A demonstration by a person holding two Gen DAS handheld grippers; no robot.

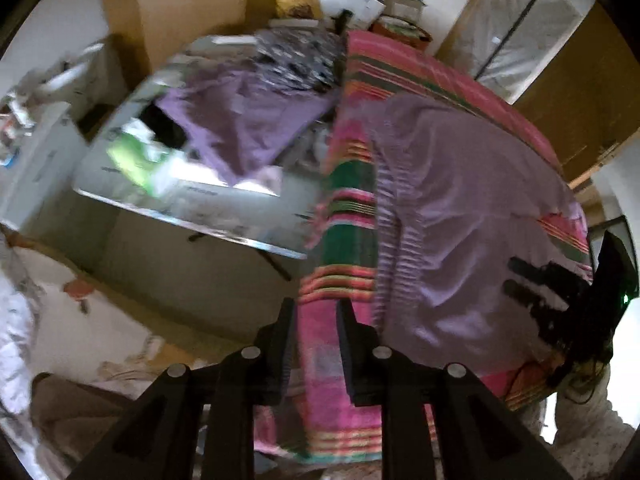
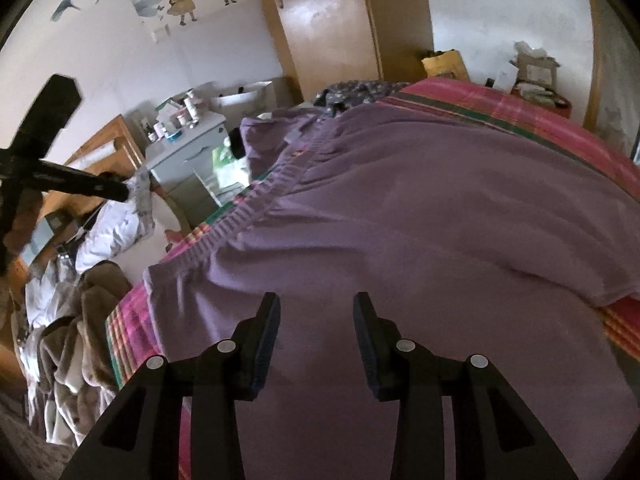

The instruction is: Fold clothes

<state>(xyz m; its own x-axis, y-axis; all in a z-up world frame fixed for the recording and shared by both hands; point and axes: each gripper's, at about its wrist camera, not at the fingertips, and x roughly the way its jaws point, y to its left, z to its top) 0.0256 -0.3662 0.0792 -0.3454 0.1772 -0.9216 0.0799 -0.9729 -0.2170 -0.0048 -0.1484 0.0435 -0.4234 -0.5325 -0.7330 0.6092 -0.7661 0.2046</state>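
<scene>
Purple trousers [image 2: 420, 208] lie flat on our striped bedspread [image 1: 340, 344], waistband running away toward the bed's far left edge. Our right gripper [image 2: 316, 340] hovers directly over them, jaws parted and empty. Our left gripper [image 1: 312, 344], narrower and empty, sits off the cloth at the bed edge, so the right is nearer.

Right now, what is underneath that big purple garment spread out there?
The purple garment lies on a pink striped blanket with green bands, which shows along its edges. What the blanket itself covers cannot be seen, nor anything hidden beneath the garment's middle.
</scene>
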